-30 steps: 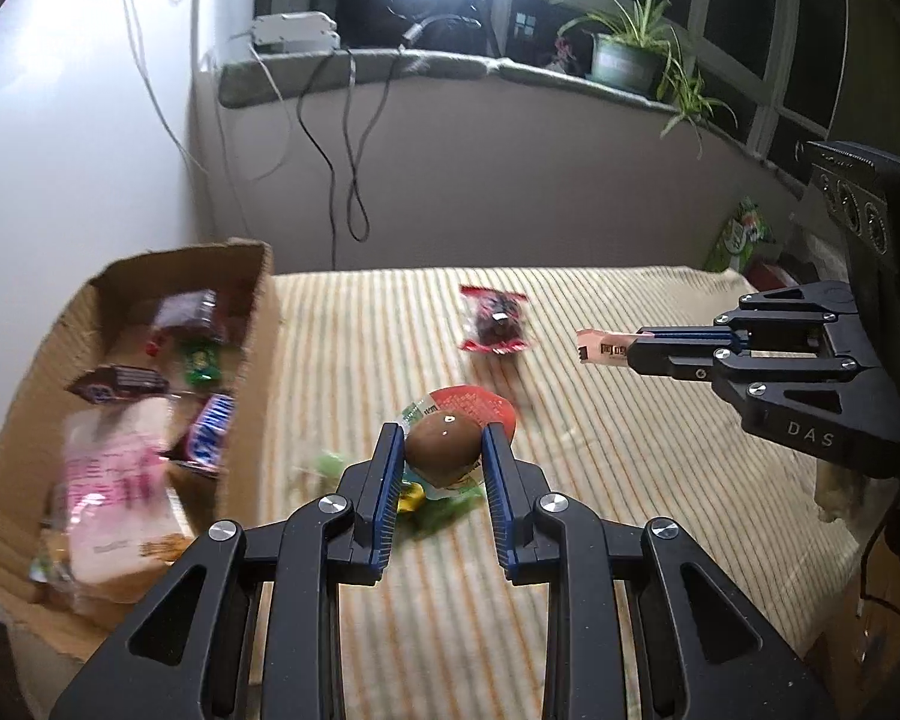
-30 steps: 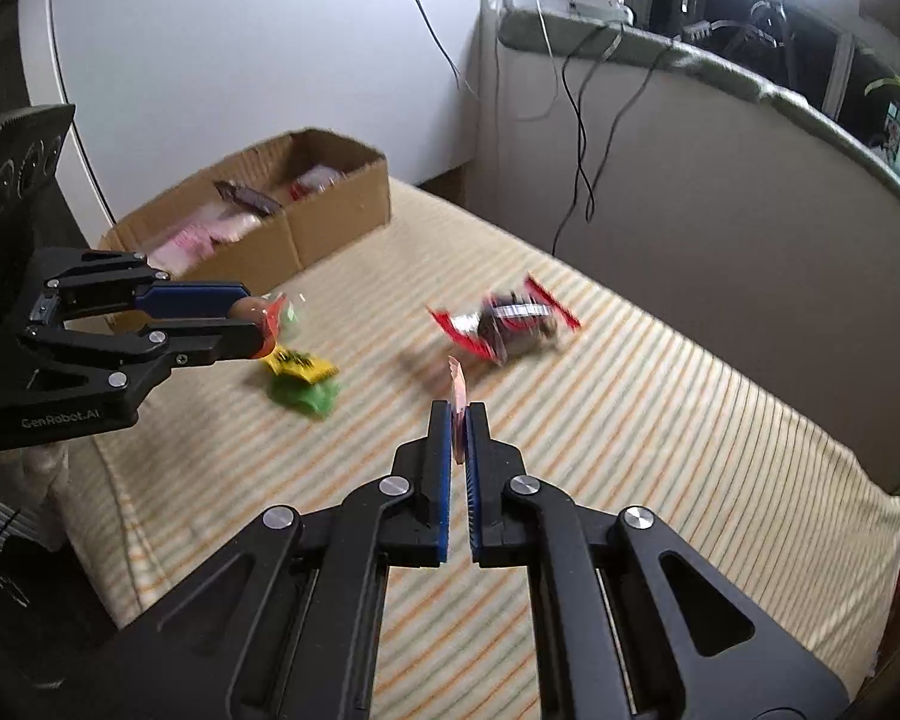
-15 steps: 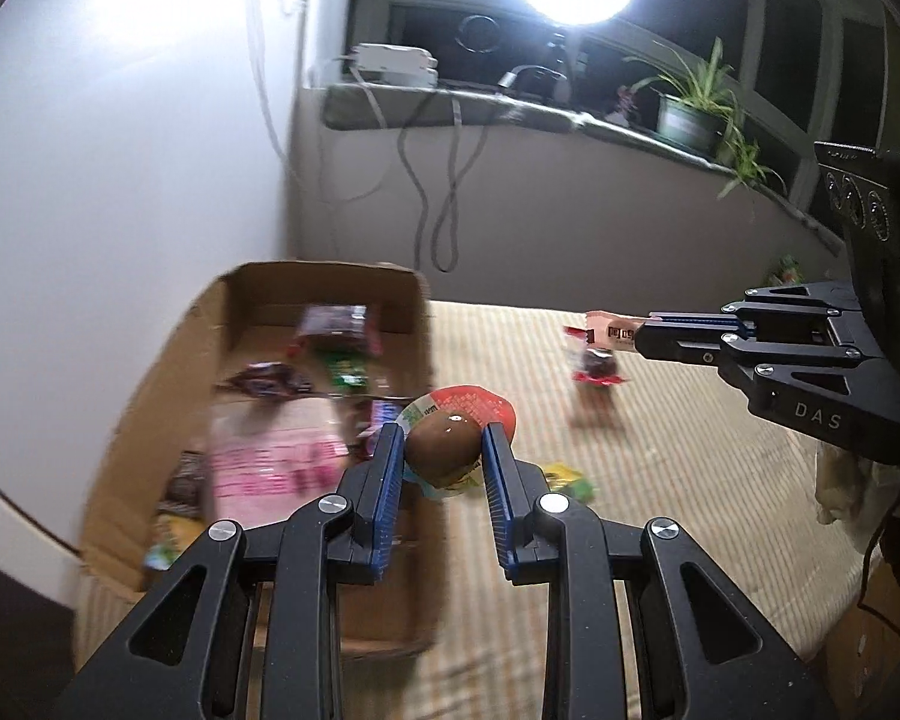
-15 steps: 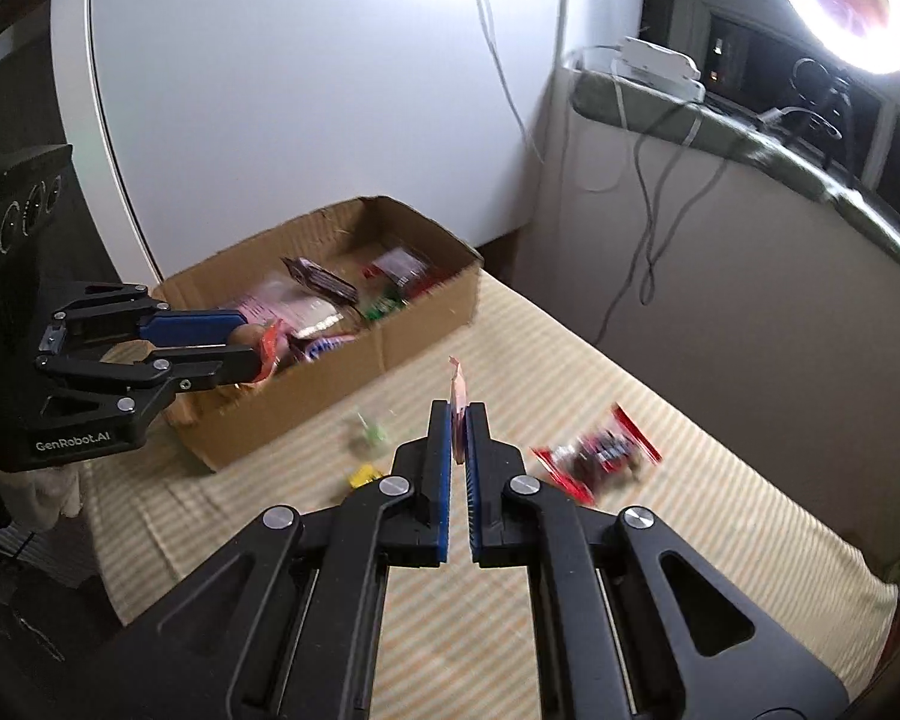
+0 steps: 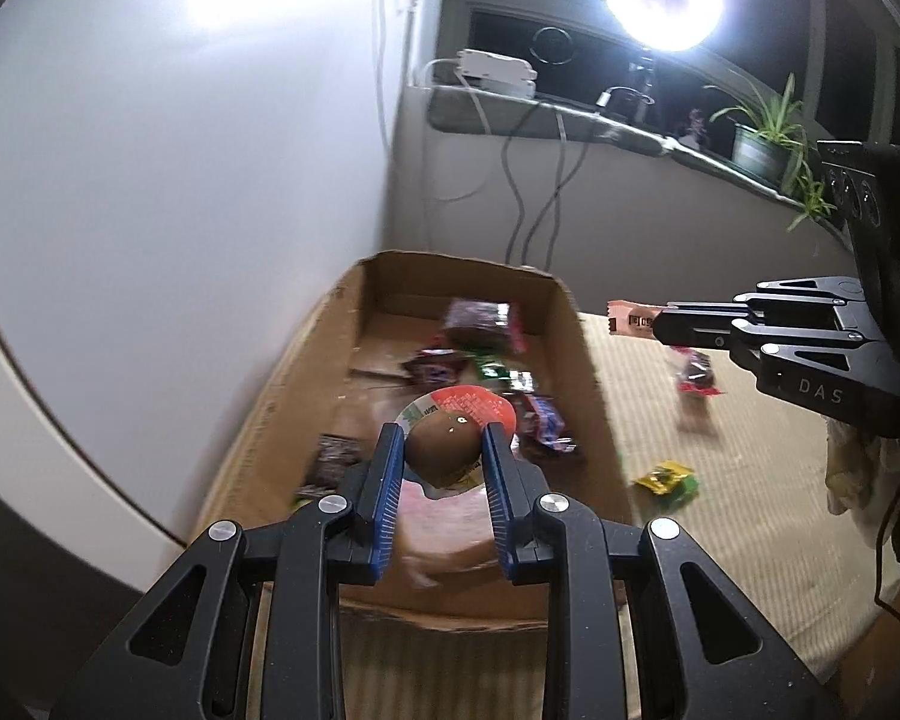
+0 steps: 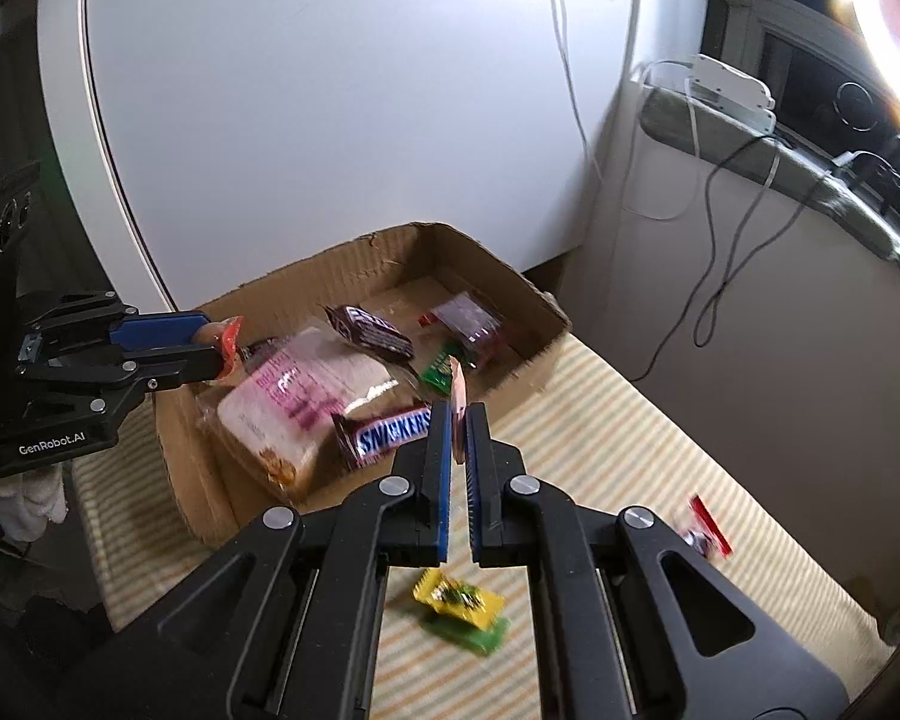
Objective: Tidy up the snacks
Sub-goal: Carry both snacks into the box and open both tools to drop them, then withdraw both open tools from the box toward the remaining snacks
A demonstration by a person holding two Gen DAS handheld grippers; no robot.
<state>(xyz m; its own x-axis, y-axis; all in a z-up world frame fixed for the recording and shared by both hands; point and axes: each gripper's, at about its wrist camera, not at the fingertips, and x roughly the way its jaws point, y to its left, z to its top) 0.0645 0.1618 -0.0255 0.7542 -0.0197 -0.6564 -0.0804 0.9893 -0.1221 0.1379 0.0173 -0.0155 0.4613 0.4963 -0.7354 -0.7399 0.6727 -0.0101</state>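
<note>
My left gripper (image 5: 441, 450) is shut on a brown egg-shaped snack in a red-lidded cup (image 5: 450, 444) and holds it above the open cardboard box (image 5: 564, 312); it also shows in the right wrist view (image 6: 222, 342). My right gripper (image 6: 459, 420) is shut on a thin pink snack packet (image 6: 457, 396) near the box's right wall; the packet also shows in the left wrist view (image 5: 630, 319). The box (image 6: 498, 276) holds a Snickers bar (image 6: 390, 432), a bread pack (image 6: 294, 402) and several other wrapped snacks.
A yellow-green packet (image 6: 459, 600) and a red-wrapped snack (image 6: 705, 531) lie on the striped table cover (image 6: 630, 456), right of the box. A white wall stands behind the box. Cables hang from the window ledge (image 5: 540, 108), with a ring light and plant.
Both grippers have moved left from the middle of the table to the box, each still holding its snack. The left gripper now hangs over the box interior.
</note>
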